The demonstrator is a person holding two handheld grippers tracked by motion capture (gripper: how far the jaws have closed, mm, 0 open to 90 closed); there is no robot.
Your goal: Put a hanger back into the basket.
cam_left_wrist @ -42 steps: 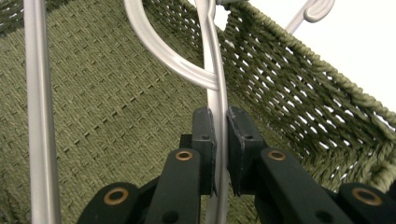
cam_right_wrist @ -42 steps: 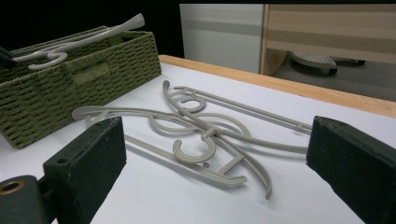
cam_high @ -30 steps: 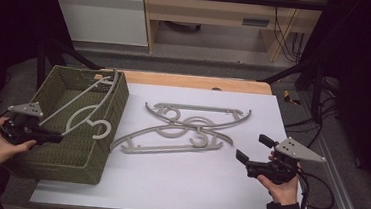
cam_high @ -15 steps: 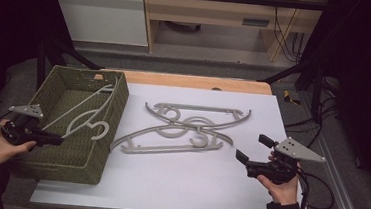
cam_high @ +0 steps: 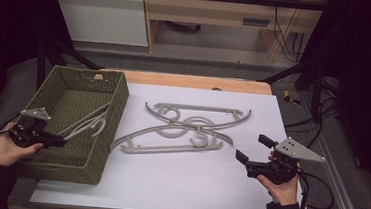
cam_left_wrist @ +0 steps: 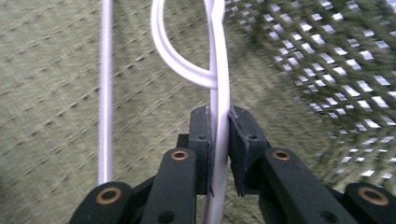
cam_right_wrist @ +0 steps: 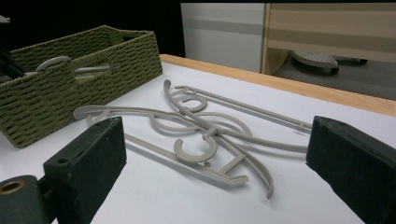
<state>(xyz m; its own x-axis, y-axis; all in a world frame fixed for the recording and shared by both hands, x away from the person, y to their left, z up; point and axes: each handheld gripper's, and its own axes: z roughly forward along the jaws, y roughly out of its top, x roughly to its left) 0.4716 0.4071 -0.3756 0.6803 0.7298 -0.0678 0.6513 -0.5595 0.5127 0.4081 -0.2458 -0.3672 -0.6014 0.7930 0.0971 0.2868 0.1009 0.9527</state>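
Since the earlier frames the hanger (cam_high: 85,125) has sunk from leaning on the basket (cam_high: 116,104) rim to lying low inside it, and the left hand-held gripper (cam_left_wrist: 219,135) has just been easing its jaws apart. The hanger's far end is cut off in the left gripper view. It is pale, thin, with a curved hook. Its bar runs between the narrow jaws, barely clamped. The right hand-held gripper (cam_high: 251,152) hovers wide open over the desk (cam_high: 167,183), grey hangers (cam_right_wrist: 205,130) ahead.

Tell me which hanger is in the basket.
The pale hanger the left gripper clamps, lying inside the green basket. The other hangers lie crossed on the white table.
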